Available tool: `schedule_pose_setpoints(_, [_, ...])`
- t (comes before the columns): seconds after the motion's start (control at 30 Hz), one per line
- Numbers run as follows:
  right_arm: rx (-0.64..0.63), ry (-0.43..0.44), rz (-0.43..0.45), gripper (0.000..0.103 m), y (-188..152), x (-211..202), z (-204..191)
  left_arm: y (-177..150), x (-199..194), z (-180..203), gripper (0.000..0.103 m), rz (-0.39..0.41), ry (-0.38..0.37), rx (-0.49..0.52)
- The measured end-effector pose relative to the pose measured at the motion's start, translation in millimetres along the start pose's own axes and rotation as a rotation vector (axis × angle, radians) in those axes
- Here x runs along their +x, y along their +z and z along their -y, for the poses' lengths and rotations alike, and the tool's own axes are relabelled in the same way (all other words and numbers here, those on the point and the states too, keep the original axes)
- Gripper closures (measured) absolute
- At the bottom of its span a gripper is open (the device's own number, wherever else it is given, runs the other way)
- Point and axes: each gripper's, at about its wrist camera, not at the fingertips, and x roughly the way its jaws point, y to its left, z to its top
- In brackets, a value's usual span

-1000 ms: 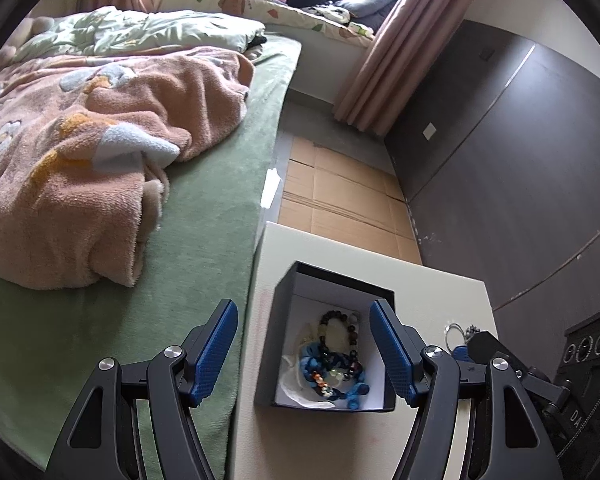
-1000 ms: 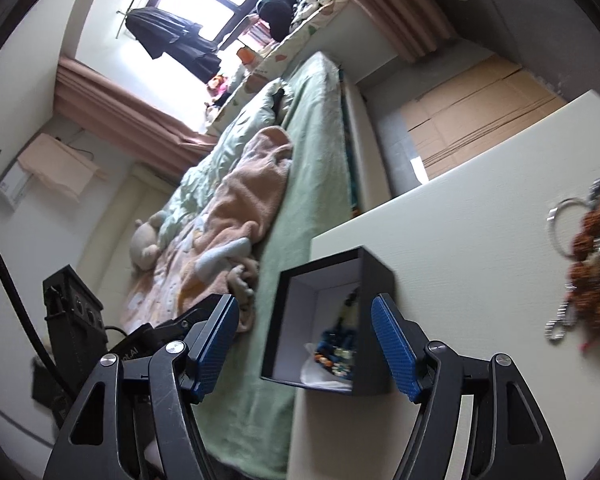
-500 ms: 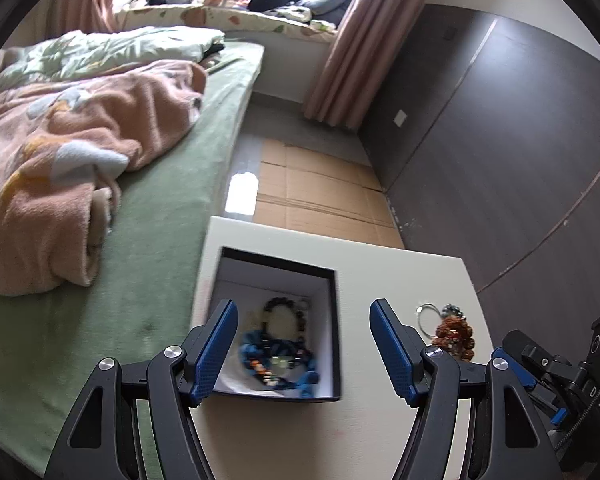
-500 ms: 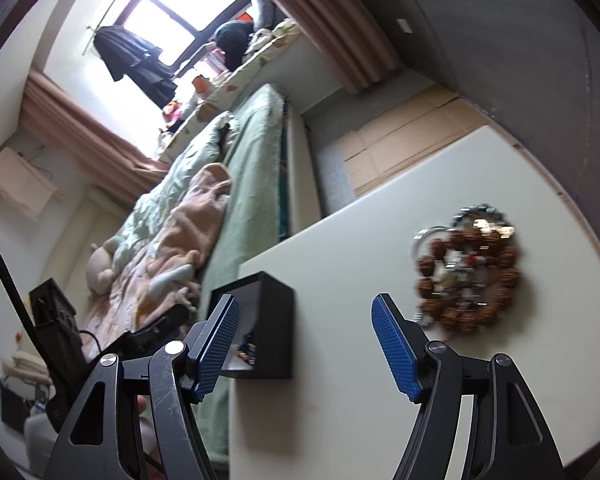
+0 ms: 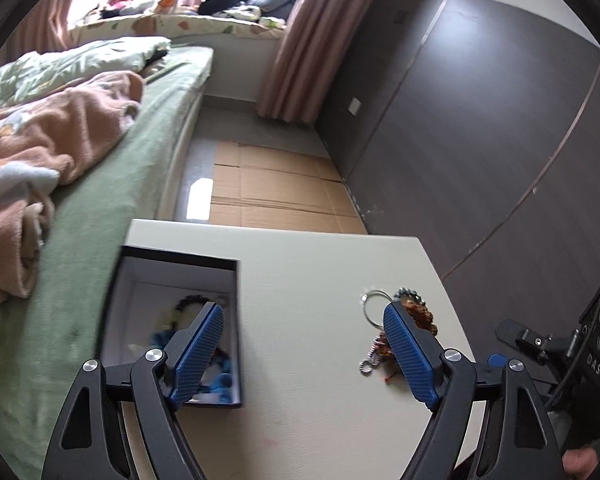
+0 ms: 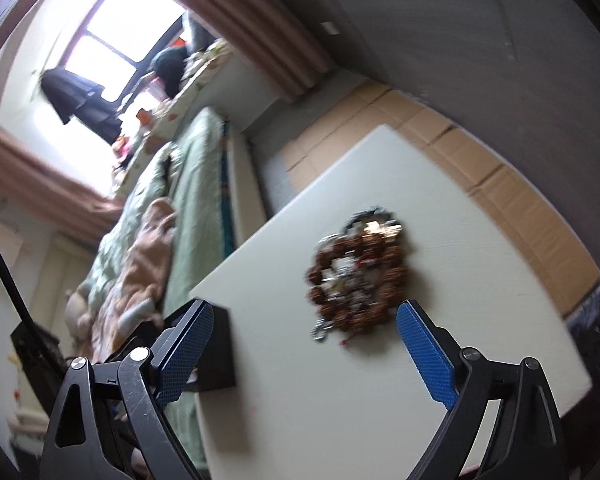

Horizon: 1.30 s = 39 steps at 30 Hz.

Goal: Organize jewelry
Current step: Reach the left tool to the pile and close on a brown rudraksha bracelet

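A black box with a white inside (image 5: 180,268) stands at the left of the pale table (image 5: 308,272) and holds blue and dark bead bracelets (image 5: 220,380). A loose pile of brown bead bracelets, rings and chains (image 5: 416,316) lies on the table's right part. My left gripper (image 5: 304,344) is open and empty above the table between box and pile. My right gripper (image 6: 304,344) is open and empty, just short of the same pile (image 6: 356,276); the box's corner (image 6: 220,356) is behind its left finger.
A bed with green sheet (image 5: 112,184) and pink blanket (image 5: 40,144) runs along the table's left side. Cardboard sheets (image 5: 276,188) cover the floor beyond the table. A dark wall (image 5: 480,140) stands to the right. The right gripper's body (image 5: 560,344) shows at the far right.
Both grippers have swung to the right, away from the box and toward the bracelet pile. The pile is now between the right gripper's fingers in its view. Both stay open.
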Motion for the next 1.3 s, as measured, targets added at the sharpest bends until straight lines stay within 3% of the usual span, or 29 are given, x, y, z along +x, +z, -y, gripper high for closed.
schedule_pose_setpoints(0.3, [0.091,-0.095,-0.009,0.009,12,-8,32,-5,32,37,0.020,-0.035,-0.040,0.083])
schedule_pose_setpoints(0.5, [0.187,-0.095,0.011,0.009,21,-15,55,-12,58,57,0.022,-0.092,-0.076,0.132])
schedule_pose_setpoints(0.6, [0.204,-0.092,0.022,0.009,26,-17,60,-17,74,65,0.031,-0.125,-0.083,0.158])
schedule_pose_setpoints(0.8, [0.227,-0.059,0.013,0.009,34,-11,64,-26,100,73,0.040,-0.189,-0.095,0.188])
schedule_pose_setpoints(0.9, [0.195,-0.082,-0.015,0.010,37,-4,59,-30,111,74,0.047,-0.209,-0.098,0.189])
schedule_pose_setpoints(1.17, [0.197,-0.068,-0.070,0.010,40,14,57,-33,129,74,0.050,-0.231,-0.123,0.160])
schedule_pose_setpoints(1.3, [0.195,-0.068,-0.084,0.010,40,19,57,-34,132,75,0.074,-0.238,-0.142,0.162])
